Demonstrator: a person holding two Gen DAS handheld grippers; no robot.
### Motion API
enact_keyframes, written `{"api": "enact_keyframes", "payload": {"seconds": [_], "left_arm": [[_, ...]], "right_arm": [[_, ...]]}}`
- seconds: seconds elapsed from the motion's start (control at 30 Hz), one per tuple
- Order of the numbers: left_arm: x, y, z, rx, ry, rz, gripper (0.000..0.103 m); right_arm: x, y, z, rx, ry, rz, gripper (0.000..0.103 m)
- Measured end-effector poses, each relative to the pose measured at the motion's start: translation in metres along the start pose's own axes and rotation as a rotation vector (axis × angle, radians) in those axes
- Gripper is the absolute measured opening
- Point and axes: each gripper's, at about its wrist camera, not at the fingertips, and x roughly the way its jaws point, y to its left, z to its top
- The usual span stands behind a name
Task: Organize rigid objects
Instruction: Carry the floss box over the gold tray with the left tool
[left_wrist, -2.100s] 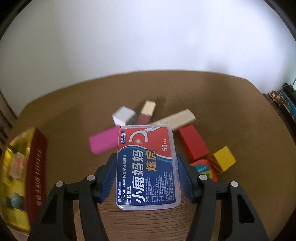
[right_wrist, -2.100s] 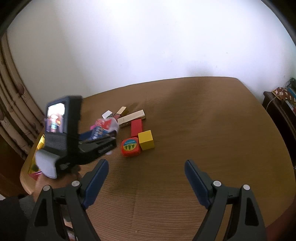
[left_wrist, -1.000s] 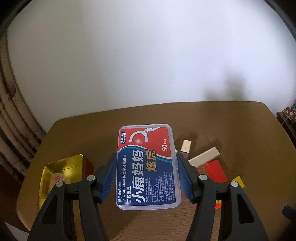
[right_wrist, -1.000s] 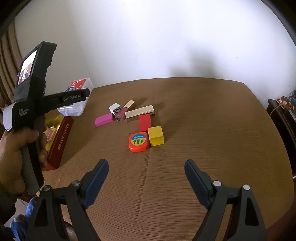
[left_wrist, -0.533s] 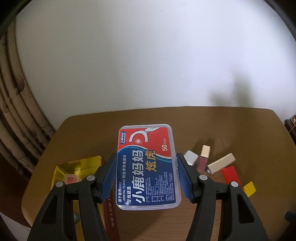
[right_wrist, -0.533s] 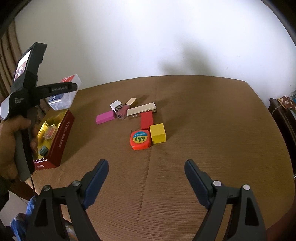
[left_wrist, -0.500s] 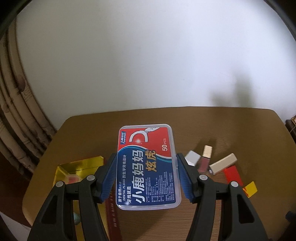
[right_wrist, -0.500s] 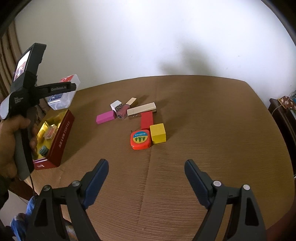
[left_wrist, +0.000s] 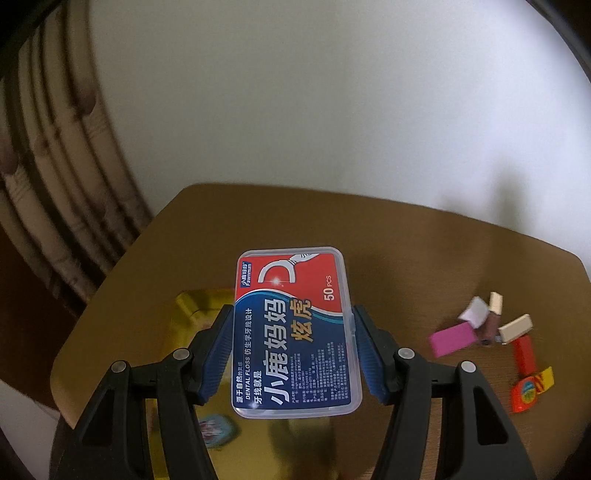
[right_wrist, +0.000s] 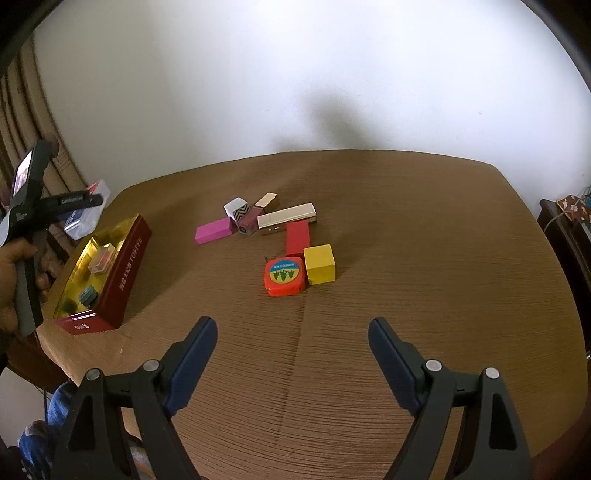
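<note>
My left gripper (left_wrist: 291, 343) is shut on a clear dental floss box (left_wrist: 293, 332) with a red and blue label, its blue pads pressing both long sides. The box hangs above the gold inside of a red tin (left_wrist: 192, 306). In the right wrist view the same tin (right_wrist: 110, 266) lies at the table's left edge with small items inside, and the floss box (right_wrist: 86, 214) hovers over its far end. My right gripper (right_wrist: 291, 343) stands open above bare table, nothing between its fingers.
A cluster lies mid-table: pink block (right_wrist: 214, 230), white patterned cube (right_wrist: 236, 208), lip gloss (right_wrist: 253, 218), cream bar (right_wrist: 286, 221), red block (right_wrist: 297, 236), yellow cube (right_wrist: 319, 264), orange tape measure (right_wrist: 284, 277). A hand (right_wrist: 14, 273) holds the left gripper. Curtains hang left.
The left gripper has carried the floss box leftward, from beside the tin to over it. The block cluster slid to the right of its view. The right gripper stayed still.
</note>
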Motion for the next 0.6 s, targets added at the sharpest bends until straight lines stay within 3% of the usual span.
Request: {"api": "enact_keyframes", "payload": {"seconds": [0.3, 0.6], "left_arm": [[0.040, 0.031, -0.009, -0.078, 0.108, -0.013, 0.058], [0.085, 0.027, -0.009, -0.083, 0.197, 0.006, 0.058]], "right_arm": [[0.002, 0.001, 0.001, -0.004, 0.007, -0.008, 0.087], [0.013, -0.001, -0.001, -0.012, 0.039, -0.018, 0.087]]}}
